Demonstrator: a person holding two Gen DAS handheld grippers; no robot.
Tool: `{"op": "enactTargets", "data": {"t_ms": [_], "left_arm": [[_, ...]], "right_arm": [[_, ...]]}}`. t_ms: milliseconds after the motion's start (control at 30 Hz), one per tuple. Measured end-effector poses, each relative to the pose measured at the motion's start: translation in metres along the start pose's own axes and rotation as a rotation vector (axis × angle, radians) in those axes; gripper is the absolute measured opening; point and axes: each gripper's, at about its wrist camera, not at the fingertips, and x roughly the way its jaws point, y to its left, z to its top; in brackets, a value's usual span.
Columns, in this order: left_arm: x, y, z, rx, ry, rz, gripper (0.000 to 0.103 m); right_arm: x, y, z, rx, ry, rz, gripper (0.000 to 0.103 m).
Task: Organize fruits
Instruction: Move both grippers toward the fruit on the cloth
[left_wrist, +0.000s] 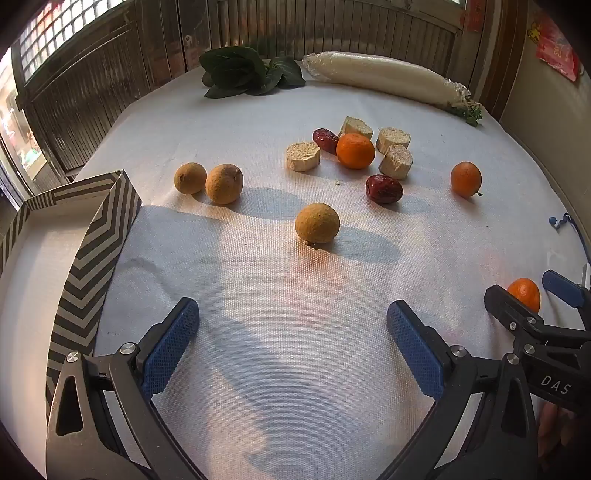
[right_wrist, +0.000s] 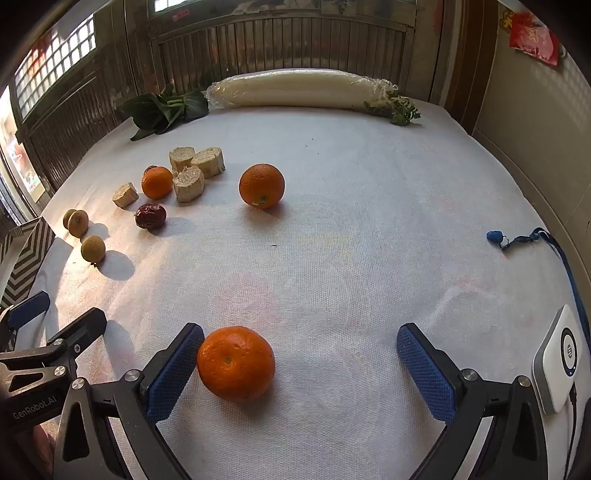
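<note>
White cloth (right_wrist: 351, 221) covers the table by a wooden fence (right_wrist: 277, 48). Fruits lie around; an orange (right_wrist: 236, 363) sits between the wide-open right tongs (right_wrist: 299, 369). Left tongs (left_wrist: 293, 343) gape, empty.

Table (right_wrist: 369, 221): covered in a white woven cloth, sunlit, with hard shadows falling toward 3 o'clock. Slatted wooden railing (right_wrist: 280, 44): runs behind the table's far edge, 10 to 1 o'clock. Glass-block window (left_wrist: 55, 33): at 10 o'clock, bright daylight. Pale wall (right_wrist: 535, 129): at 2 o'clock, bearing a red paper decoration (right_wrist: 532, 37). Dark wooden post (left_wrist: 506, 55): beside that wall.
</note>
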Motion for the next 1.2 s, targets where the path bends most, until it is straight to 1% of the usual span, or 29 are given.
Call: {"op": "enactTargets", "data": {"t_ms": [133, 200, 300, 400, 600, 700, 900, 1100, 1200], "left_arm": [[-0.001, 0.0, 0.0, 0.007, 0.009, 0.003, 0.102], [-0.002, 0.0, 0.0, 0.013, 0.037, 0.002, 0.102], [-0.01, 0.001, 0.0, 0.044, 0.079, -0.01, 0.102], [-0.028, 0.006, 0.002, 0.044, 0.063, -0.041, 0.102], [-0.062, 0.018, 0.011, 0.038, 0.017, -0.057, 0.102], [-0.073, 0.02, 0.018, 0.042, -0.017, -0.056, 0.102], [-0.09, 0.024, 0.025, 0.035, -0.052, -0.068, 0.102], [-0.094, 0.025, 0.03, 0.019, -0.059, -0.053, 0.102], [-0.092, 0.026, 0.03, 0.008, -0.05, -0.068, 0.102]], "right_arm": [[-0.001, 0.0, -0.002, 0.005, 0.015, -0.004, 0.103], [-0.006, 0.0, -0.005, -0.001, 0.034, 0.006, 0.103], [-0.022, -0.005, -0.013, -0.009, 0.028, 0.016, 0.103], [-0.041, -0.006, -0.015, 0.007, 0.003, 0.026, 0.103], [-0.068, -0.004, -0.005, 0.001, -0.045, 0.024, 0.103], [-0.075, -0.003, -0.004, 0.006, -0.052, 0.033, 0.103], [-0.09, 0.002, -0.002, -0.001, -0.08, 0.053, 0.101], [-0.094, 0.006, 0.0, -0.015, -0.083, 0.059, 0.101], [-0.094, 0.007, -0.002, -0.023, -0.08, 0.057, 0.101]]}}
